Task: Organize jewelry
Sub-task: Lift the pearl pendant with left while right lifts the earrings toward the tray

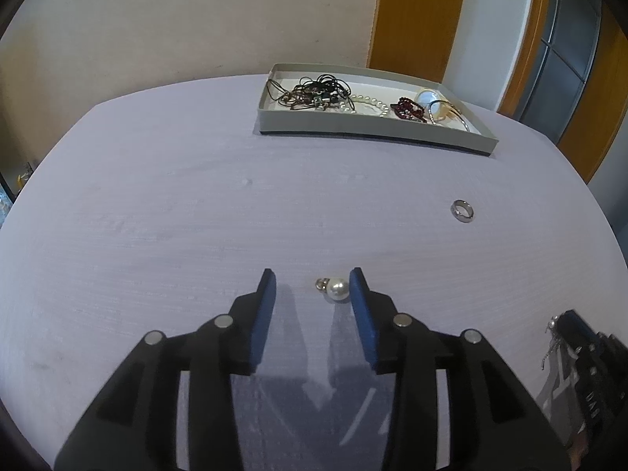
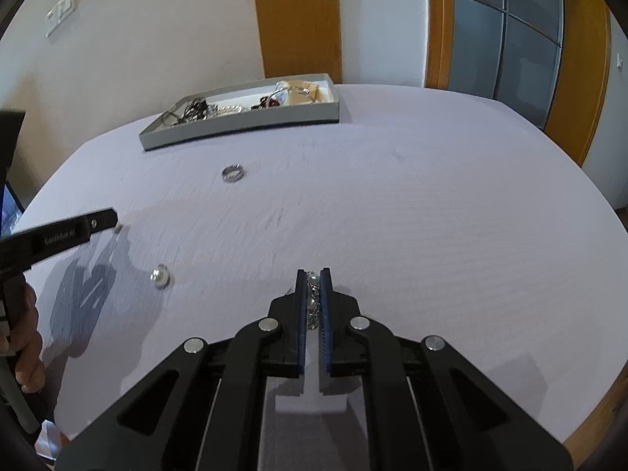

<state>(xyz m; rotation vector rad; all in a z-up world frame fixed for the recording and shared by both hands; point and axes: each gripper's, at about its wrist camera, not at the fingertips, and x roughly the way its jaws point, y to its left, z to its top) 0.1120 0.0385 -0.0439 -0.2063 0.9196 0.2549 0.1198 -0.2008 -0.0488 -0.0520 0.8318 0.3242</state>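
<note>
Done: your tray (image 1: pixel 369 127) already holds most necklaces.
Left hand-held gripper (image 1: pixel 312 284): spread around the pearl pendant (image 1: pixel 337 289).
Right hand-held gripper (image 2: pixel 313 274): pinching a silver chain (image 2: pixel 312 298).
Left: ring (image 1: pixel 462 210) lies loose on your tabletop (image 1: pixel 196 204).

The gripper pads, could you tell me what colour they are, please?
Blue pads on black fingers, clearest in the left wrist view.
</note>
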